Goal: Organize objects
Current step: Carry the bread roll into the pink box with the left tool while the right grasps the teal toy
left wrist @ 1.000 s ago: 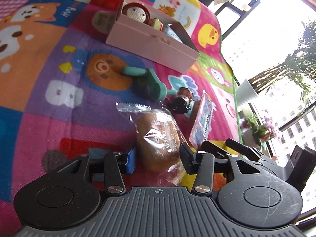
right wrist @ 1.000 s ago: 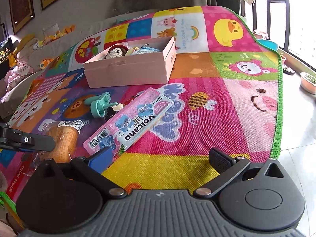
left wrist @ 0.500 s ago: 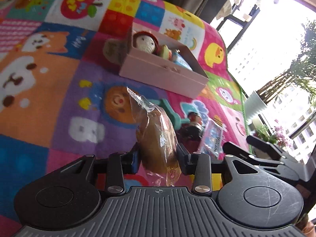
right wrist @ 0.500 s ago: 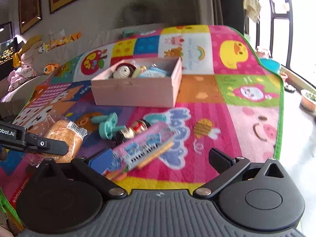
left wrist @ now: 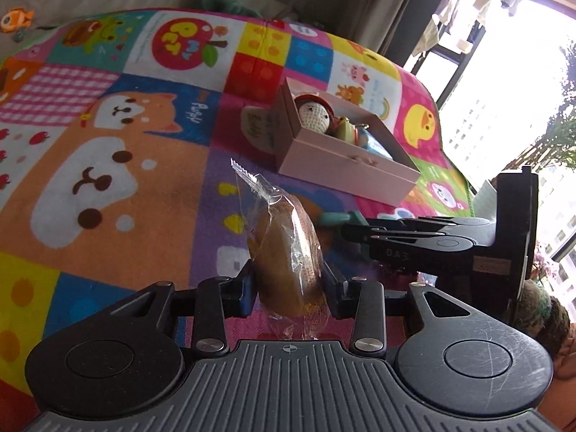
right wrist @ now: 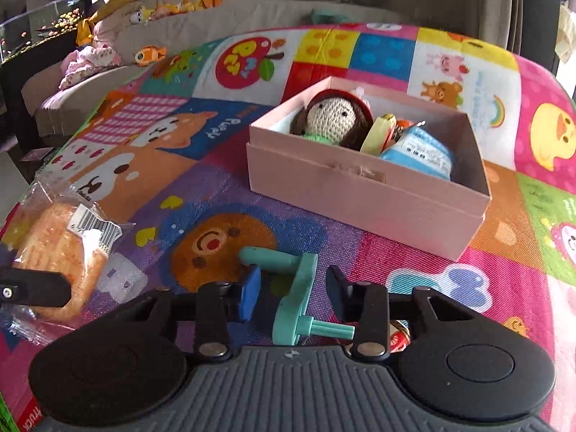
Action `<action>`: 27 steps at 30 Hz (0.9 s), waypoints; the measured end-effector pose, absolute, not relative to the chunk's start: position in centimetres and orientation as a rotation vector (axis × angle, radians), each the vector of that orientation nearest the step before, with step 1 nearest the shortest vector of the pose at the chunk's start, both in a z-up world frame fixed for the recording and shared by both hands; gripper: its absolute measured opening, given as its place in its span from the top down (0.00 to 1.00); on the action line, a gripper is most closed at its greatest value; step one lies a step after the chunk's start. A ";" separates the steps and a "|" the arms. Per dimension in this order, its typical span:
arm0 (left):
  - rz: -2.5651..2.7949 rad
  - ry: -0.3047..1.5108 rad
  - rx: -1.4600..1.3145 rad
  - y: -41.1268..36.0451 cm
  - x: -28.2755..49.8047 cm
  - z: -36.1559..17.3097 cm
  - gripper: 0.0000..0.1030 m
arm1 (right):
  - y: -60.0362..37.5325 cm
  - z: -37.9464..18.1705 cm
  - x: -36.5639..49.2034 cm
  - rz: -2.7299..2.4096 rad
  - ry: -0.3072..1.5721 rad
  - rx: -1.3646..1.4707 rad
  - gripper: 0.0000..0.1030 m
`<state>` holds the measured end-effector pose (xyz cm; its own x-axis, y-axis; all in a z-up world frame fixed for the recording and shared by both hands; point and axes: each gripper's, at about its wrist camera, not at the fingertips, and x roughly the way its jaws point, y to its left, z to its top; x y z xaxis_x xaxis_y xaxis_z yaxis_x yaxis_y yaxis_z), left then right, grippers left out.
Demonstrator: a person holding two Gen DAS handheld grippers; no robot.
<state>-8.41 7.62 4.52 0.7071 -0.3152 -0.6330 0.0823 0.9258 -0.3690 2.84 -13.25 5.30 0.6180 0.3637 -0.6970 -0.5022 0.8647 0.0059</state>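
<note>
Bread packet (left wrist: pixel 289 252) up off the play mat (left wrist: pixel 144 180), left gripper (left wrist: pixel 289 286) clamped across its middle, pink box (left wrist: pixel 345 169) ahead.
Right view: right gripper (right wrist: pixel 292 293) parted, straddling the teal toy (right wrist: pixel 293 288), seemingly lining up a grab; box (right wrist: pixel 363 187) half-filled.

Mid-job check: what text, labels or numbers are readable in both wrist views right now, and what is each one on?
"Puppy": blue patch of the colourful play mat, beside the dog picture.
"DAS": black arm of the right gripper.
"TRUCK": red strip at the mat's near edge, partly cut off.
Barcode sticker on the clear-wrapped bread: digits too small to read.
Blue-and-white packet in the pink cardboard box: print blurred.
</note>
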 end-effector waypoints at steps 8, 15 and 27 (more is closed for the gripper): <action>-0.297 0.700 -0.292 6.9 -6.4 6.4 0.59 | -15.7 7.5 0.5 0.566 0.748 -0.164 0.89; -0.370 0.574 -0.208 3.4 3.9 11.0 0.59 | -19.9 12.1 -1.0 0.541 0.639 -0.073 0.89; -0.351 0.799 -0.103 -0.4 15.1 5.3 0.54 | -23.7 11.2 -0.3 0.422 0.618 -0.020 0.89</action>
<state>15.12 -0.41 5.25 0.6432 -0.3462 -0.6830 0.2691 0.9373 -0.2217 -0.32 -23.68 11.19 0.7327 0.3781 -0.5659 -0.3899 0.9147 0.1064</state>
